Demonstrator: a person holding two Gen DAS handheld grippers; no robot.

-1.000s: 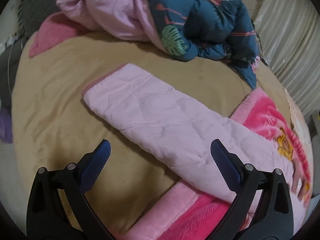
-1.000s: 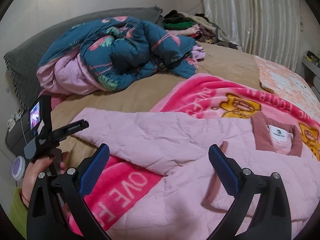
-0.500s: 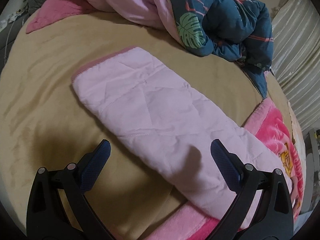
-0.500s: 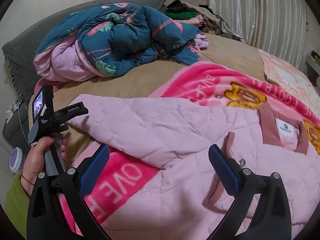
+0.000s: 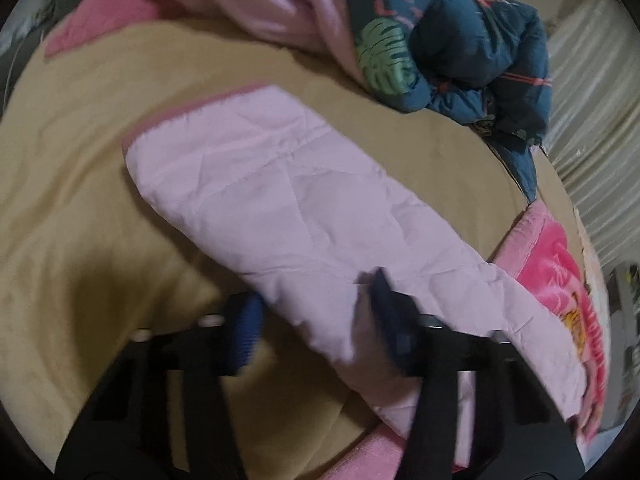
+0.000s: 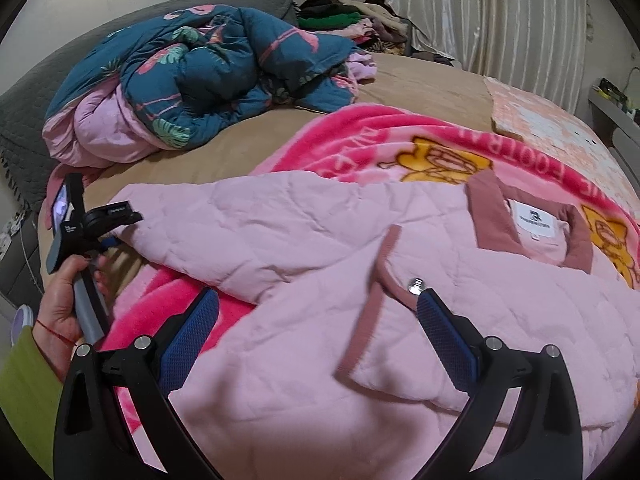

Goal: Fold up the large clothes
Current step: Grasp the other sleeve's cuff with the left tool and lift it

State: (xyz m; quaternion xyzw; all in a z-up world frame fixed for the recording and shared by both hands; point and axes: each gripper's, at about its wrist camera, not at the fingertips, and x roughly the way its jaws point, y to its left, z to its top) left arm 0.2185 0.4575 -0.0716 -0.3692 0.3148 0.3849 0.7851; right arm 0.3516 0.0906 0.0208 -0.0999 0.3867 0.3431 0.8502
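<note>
A pale pink quilted jacket (image 6: 360,272) lies open on the bed, collar and label at the right. Its sleeve (image 5: 280,200) stretches left across the tan sheet. My left gripper (image 5: 316,320) has its jaws closing around the sleeve's near edge, one blue pad under it and one on top; the view is blurred. It also shows in the right wrist view (image 6: 100,220), held in a hand at the sleeve cuff. My right gripper (image 6: 316,328) is open and empty above the jacket's front, near a dark pink placket and a snap button (image 6: 416,285).
A bright pink cartoon blanket (image 6: 400,140) lies under the jacket. A crumpled teal flamingo-print duvet (image 6: 208,76) with pink lining sits at the back left. Piled clothes (image 6: 348,20) and a curtain are at the back. A grey headboard is at the left.
My left gripper moved forward onto the sleeve and its jaws narrowed from wide open to around the sleeve edge. My right gripper moved in closer over the jacket front, still open.
</note>
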